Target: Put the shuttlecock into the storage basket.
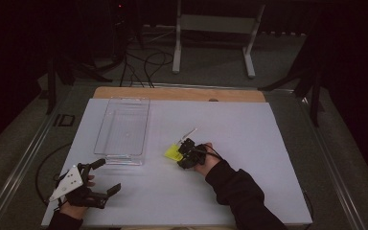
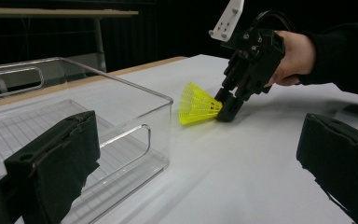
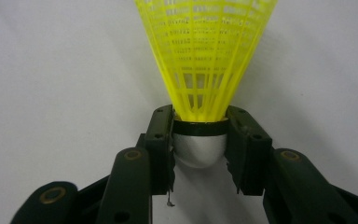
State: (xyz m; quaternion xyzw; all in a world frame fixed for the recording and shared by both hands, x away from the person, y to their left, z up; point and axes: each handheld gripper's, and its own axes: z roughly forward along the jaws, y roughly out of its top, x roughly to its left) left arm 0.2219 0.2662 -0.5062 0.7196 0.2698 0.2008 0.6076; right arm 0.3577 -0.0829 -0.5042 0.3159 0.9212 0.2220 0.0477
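Observation:
A yellow plastic shuttlecock (image 1: 173,153) (image 2: 198,103) (image 3: 205,56) lies on its side on the white table top (image 1: 258,143), near the middle. My right gripper (image 1: 182,150) (image 2: 226,112) (image 3: 199,140) is shut on it, the two black pads pressed on either side of its white cork base, the skirt pointing away from the hand. My left gripper (image 1: 108,176) (image 2: 196,182) hovers near the front left corner of the table, jaws wide apart with nothing between them, facing the shuttlecock and the clear bin.
A clear plastic bin (image 1: 124,99) (image 2: 121,80) with handle cut-outs stands empty at the left of the table, just left of the shuttlecock. A wooden strip (image 1: 172,93) borders the far edge. Cables and a white stand (image 1: 213,24) are on the floor beyond.

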